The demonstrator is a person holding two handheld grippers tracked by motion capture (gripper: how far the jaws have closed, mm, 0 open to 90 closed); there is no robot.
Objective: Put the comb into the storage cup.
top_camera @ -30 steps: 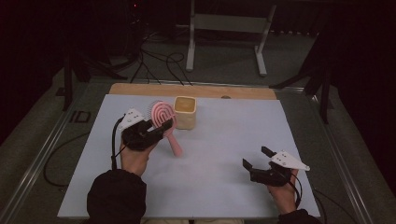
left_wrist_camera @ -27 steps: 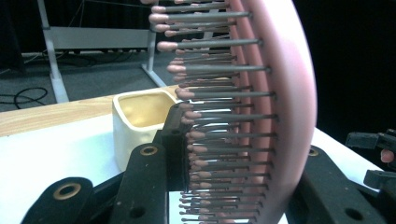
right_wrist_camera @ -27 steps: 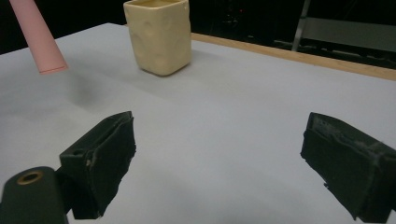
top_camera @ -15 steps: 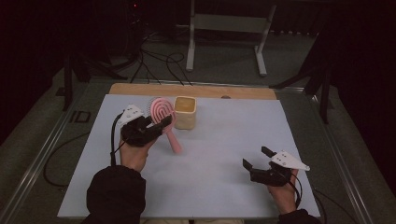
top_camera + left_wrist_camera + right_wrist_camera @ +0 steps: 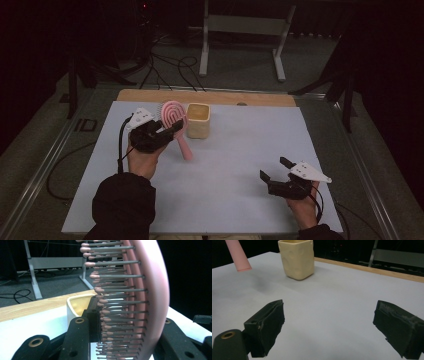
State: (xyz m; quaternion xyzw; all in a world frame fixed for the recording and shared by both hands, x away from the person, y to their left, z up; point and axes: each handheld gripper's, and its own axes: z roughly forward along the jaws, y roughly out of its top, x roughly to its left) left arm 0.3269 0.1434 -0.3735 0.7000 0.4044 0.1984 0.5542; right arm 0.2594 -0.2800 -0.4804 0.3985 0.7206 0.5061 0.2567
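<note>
A pink hairbrush (image 5: 176, 124) is held off the table, head up and handle hanging toward me, with my left gripper (image 5: 172, 131) shut on its head. In the left gripper view its bristles (image 5: 117, 302) run between the jaws. A cream square cup (image 5: 198, 120) stands upright just right of the brush, at the table's far middle; it also rises behind the bristles as the cup (image 5: 77, 304). My right gripper (image 5: 276, 169) rests open near the front right, nothing between its jaws. Ahead of it stand the cup (image 5: 297, 258) and the brush handle's tip (image 5: 238, 255).
A white mat (image 5: 240, 150) covers the table, with a wooden strip (image 5: 150, 95) along the far edge. Beyond the table are a metal stand (image 5: 245, 30) and cables (image 5: 165, 65) on the floor.
My left gripper has lifted the hairbrush slightly and carried it a little toward the cup. The right gripper has stayed put.
</note>
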